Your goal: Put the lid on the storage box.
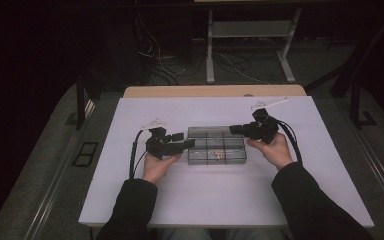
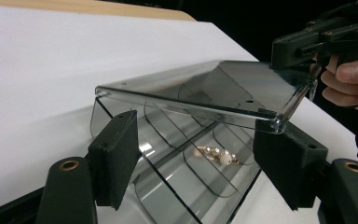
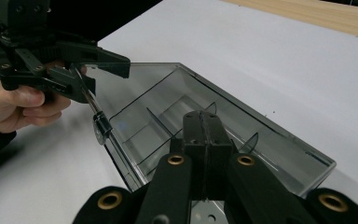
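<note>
The clear compartment box [image 1: 216, 145] sits mid-frame in the high view on the white counter [image 1: 130, 200], its hinged lid [image 2: 205, 91] half raised. My right hand-held gripper [image 3: 200, 126] has its jaws pressed together, seemingly pinching the lid's edge; my left hand-held gripper [image 2: 200, 158] stands apart, astride the box's end without pressing it. I judge the thin lid could slip free and snap down, or the unclamped box could skid and shake the ring [image 2: 219, 155] out of its compartment. I count one box, one lid, one ring, two grippers.
</note>
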A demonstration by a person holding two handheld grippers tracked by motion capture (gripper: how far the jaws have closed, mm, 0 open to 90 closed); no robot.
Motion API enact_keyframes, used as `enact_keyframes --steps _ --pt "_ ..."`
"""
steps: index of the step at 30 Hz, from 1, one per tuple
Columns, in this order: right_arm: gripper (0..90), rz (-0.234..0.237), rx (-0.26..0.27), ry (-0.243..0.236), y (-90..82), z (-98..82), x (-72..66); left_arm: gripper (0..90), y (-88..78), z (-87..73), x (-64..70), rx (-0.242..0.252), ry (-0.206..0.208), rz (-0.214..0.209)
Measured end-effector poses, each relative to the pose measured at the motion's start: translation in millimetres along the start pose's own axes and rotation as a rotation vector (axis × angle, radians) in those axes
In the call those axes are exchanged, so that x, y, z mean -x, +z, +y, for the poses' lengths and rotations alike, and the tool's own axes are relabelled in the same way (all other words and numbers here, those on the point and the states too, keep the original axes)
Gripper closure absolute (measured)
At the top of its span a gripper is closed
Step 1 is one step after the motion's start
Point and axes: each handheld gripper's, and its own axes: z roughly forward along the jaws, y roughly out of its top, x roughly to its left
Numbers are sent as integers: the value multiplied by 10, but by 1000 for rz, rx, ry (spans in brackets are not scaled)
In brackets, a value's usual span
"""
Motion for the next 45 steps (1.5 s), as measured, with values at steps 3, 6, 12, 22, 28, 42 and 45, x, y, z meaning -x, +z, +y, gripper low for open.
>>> enact_keyframes --steps 3,6,12,22,28,42,45 --pt "892 3 2 7 11 -35 -2 306 -3 -34 7 -12 5 4" --pt "892 6 2 17 20 -71 -7 306 2 -68 8 -27 2 5" --pt "892 16 2 30 44 -154 2 314 -2 -135 15 -66 23 9" --pt "892 17 1 41 69 -271 18 315 -28 -224 31 -107 26 2" --pt "805 12 31 66 -3 -314 4 316 -92 -241 69 -102 34 0" --pt "179 -54 28 51 -241 -477 -124 211 -267 -271 198 -93 32 -32" --pt "114 -66 26 53 -297 -546 -156 191 -298 -291 221 -104 40 -24"
